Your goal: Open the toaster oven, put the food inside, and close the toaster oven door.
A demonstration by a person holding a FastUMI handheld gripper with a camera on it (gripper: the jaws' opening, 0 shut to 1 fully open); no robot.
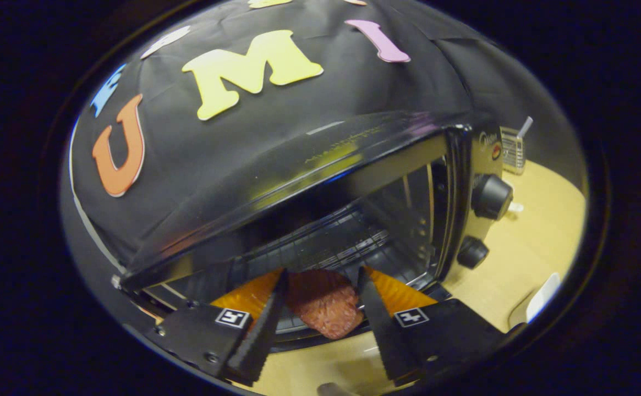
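Note:
The black toaster oven [353,159] stands open just ahead of me, tilted in my view, its wire rack [326,242] showing in the dark cavity. My gripper [322,275] is at the oven's mouth, and both fingers press the sides of a reddish, grainy piece of food [326,311]. An orange ridged plate [403,294] spreads out behind the food and past both fingers. I cannot tell whether the food rests on it. The lowered door's dark edge [298,336] runs under the food.
Two black knobs [491,195] [471,252] sit on the oven's right panel. The wooden table [529,242] extends to the right, with a small wire holder [513,149] at the back and a white object [543,297] nearer me.

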